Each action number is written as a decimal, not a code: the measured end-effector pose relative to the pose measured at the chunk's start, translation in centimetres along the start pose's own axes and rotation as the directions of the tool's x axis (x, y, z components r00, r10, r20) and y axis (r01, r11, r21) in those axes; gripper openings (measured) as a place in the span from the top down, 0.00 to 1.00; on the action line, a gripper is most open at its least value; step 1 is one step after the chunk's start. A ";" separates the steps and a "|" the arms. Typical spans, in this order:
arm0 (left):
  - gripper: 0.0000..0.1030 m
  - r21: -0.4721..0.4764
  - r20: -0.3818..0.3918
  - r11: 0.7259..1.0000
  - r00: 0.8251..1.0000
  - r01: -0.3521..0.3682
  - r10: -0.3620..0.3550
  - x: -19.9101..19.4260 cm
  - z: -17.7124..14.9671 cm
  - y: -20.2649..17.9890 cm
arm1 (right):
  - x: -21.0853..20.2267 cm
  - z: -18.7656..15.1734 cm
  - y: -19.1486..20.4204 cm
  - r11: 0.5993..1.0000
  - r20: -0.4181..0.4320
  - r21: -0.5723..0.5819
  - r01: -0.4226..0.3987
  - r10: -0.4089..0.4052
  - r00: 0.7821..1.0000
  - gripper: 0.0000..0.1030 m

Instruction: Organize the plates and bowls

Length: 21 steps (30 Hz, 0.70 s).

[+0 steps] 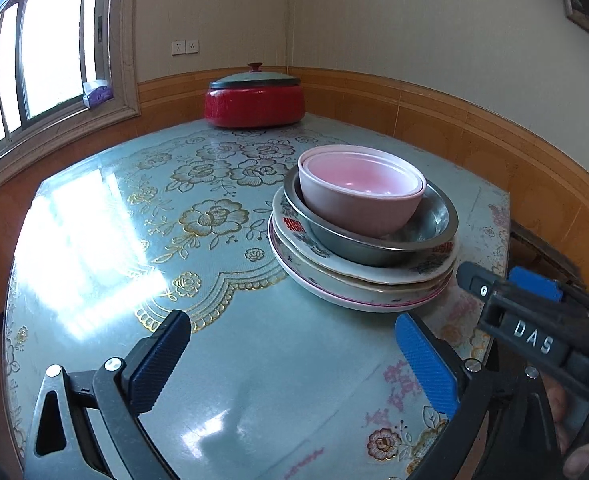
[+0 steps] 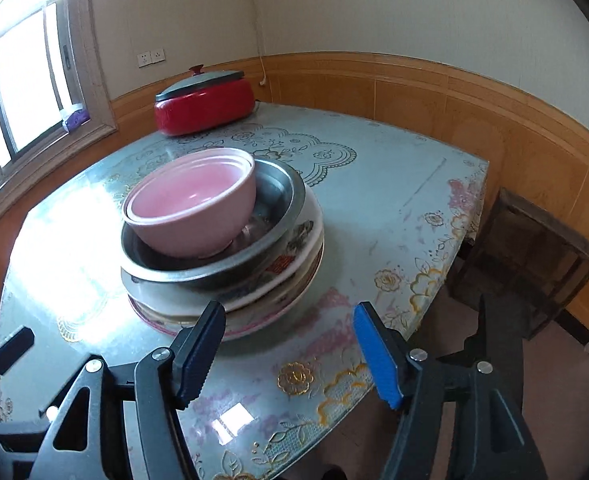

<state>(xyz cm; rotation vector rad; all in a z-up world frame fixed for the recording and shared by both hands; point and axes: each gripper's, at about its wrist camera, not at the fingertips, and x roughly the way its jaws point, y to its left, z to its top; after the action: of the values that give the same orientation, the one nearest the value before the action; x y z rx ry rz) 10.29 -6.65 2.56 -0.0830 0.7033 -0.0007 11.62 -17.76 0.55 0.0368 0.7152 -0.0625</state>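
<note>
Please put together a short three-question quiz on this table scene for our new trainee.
1. True or false: the pink bowls sit inside the metal bowl.
2. What lies directly under the metal bowl? A) the bare table B) a stack of patterned plates C) the red pot
3. Does either gripper hold anything?

Key
1. True: two nested pink bowls rest in the metal bowl.
2. B: the patterned plates carry it; the lidded red pot stands apart at the far side of the table.
3. No: the left gripper and the right gripper both have open jaws with nothing between them.
</note>
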 end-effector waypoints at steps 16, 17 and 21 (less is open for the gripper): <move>0.00 -0.053 -0.023 0.998 1.000 0.016 -0.017 0.8 -0.1 1.7 | -2.5 -0.2 1.7 0.995 0.098 -0.011 0.099 -0.097 0.990 0.35; 0.00 -0.063 -0.027 0.998 0.999 0.017 -0.018 0.9 -0.1 1.9 | -2.3 -0.1 1.7 0.995 0.092 -0.009 0.095 -0.094 0.991 0.35; 0.00 -0.096 -0.024 0.995 1.000 -0.008 0.006 0.9 0.0 2.5 | -1.7 0.0 1.9 0.997 0.073 -0.007 0.071 -0.070 0.995 0.35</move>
<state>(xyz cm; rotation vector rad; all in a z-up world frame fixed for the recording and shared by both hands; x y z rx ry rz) 10.94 -4.18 1.81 -0.1727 0.7275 0.0389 10.50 -15.76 1.69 0.0005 0.6438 -0.1273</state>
